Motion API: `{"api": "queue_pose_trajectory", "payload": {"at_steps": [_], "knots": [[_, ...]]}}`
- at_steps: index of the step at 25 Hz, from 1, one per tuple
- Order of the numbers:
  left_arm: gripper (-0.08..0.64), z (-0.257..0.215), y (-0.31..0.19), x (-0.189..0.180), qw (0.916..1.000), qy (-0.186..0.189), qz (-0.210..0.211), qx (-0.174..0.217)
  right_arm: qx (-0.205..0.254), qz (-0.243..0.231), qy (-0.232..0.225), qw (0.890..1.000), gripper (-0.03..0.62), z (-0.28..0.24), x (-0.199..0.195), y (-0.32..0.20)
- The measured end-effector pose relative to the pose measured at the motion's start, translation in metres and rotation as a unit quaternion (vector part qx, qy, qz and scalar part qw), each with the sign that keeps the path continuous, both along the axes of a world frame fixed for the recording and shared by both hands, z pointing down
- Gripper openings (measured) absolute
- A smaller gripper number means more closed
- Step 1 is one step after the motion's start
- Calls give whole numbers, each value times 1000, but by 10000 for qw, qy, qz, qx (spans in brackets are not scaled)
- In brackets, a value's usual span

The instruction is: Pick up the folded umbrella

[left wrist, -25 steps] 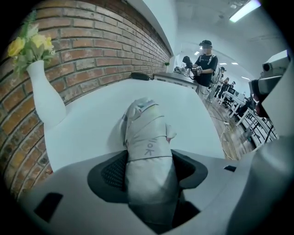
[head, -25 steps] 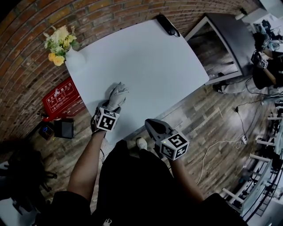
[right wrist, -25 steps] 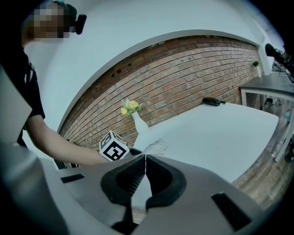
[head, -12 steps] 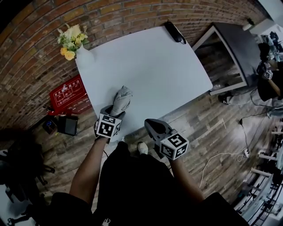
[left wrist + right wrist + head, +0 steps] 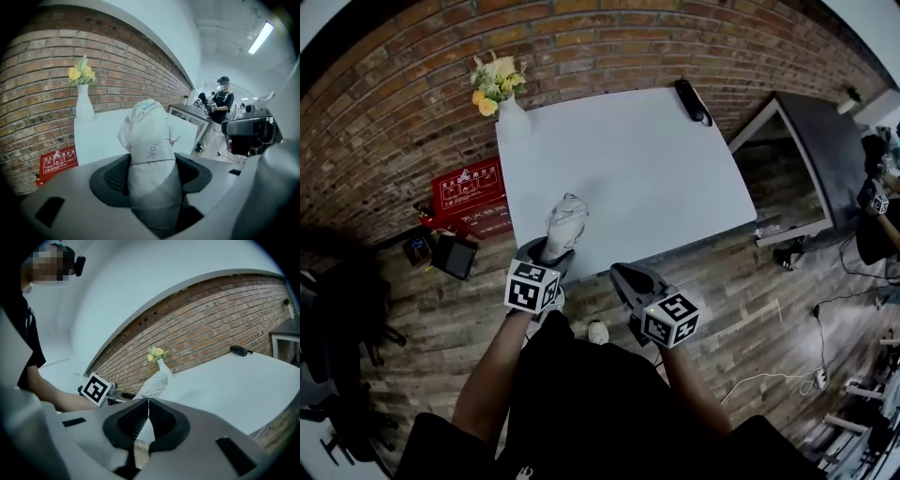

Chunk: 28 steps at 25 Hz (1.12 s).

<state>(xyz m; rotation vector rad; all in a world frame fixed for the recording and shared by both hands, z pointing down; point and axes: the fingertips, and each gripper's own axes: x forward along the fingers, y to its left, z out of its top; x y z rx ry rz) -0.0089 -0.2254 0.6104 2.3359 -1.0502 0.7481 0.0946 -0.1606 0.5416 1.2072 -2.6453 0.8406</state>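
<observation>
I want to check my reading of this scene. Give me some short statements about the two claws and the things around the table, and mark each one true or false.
1. The left claw grips the folded umbrella. True.
2. The right claw stands wide open. False: its jaws are together with nothing between them.
3. A vase of yellow flowers stands at a corner of the table, next to the brick wall. True.
4. The folded umbrella lies flat on the table. False: it sticks up, tilted, out of the left claw.
5. The red sign lies on the table. False: it is down on the floor by the brick wall.
</observation>
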Motion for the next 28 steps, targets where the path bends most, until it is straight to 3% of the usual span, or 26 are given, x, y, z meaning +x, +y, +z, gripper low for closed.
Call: {"api": "queue_pose_trajectory", "payload": {"at_steps": [7,14,21,28], "knots": [[270,-39,38,-11,9969,299,-652,311,167,-334,-162,9992,21,-12,7,27],[270,-84,68,-19,9904,607,-1043,666,238,-516,-307,9979,21,-21,10,39],[270,-121,82,-33,9836,981,-1162,970,448,-470,-386,9971,21,-41,2,38],[270,-146,82,-52,9812,1225,-994,1114,653,-305,-373,9967,21,-65,-17,34]]}}
